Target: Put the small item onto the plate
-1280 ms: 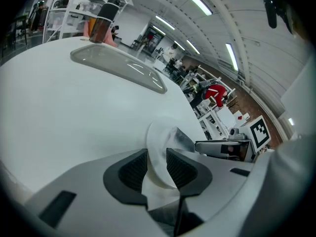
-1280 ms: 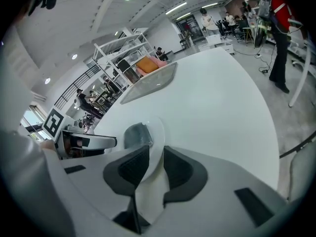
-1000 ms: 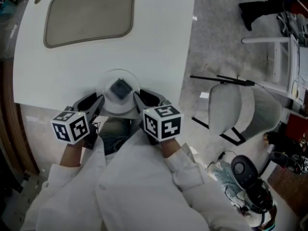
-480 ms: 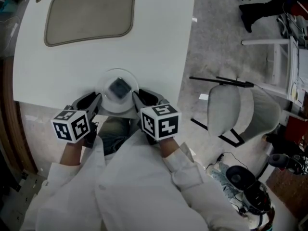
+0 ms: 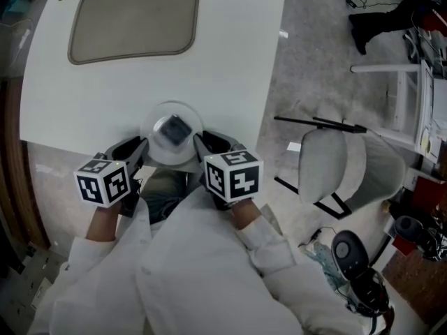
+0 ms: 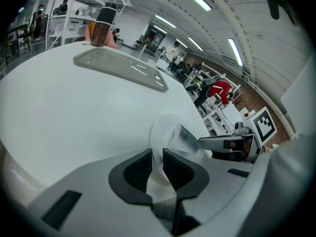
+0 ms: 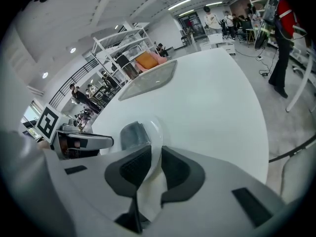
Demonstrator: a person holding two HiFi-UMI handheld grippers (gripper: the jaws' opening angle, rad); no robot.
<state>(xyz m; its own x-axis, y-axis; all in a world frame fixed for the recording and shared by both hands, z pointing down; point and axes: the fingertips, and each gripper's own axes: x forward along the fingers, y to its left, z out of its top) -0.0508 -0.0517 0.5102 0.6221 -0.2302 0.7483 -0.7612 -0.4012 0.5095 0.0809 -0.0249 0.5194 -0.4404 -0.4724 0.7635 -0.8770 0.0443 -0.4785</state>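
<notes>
A clear round plate rests at the white table's near edge, partly overhanging it. On it lies a small dark grey item. My left gripper is shut on the plate's left rim, which shows as a thin edge between the pads. My right gripper is shut on the plate's right rim. The item sits just past the right jaws and appears as a grey block in the left gripper view. Each gripper faces the other across the plate.
A beige rounded tray lies at the far side of the white table. A dark bottle stands beyond it. A grey chair stands on the floor to the right, with cables and gear lower right.
The plate, the item and both grippers stay at the table's near edge. Only the head view has shifted slightly.
</notes>
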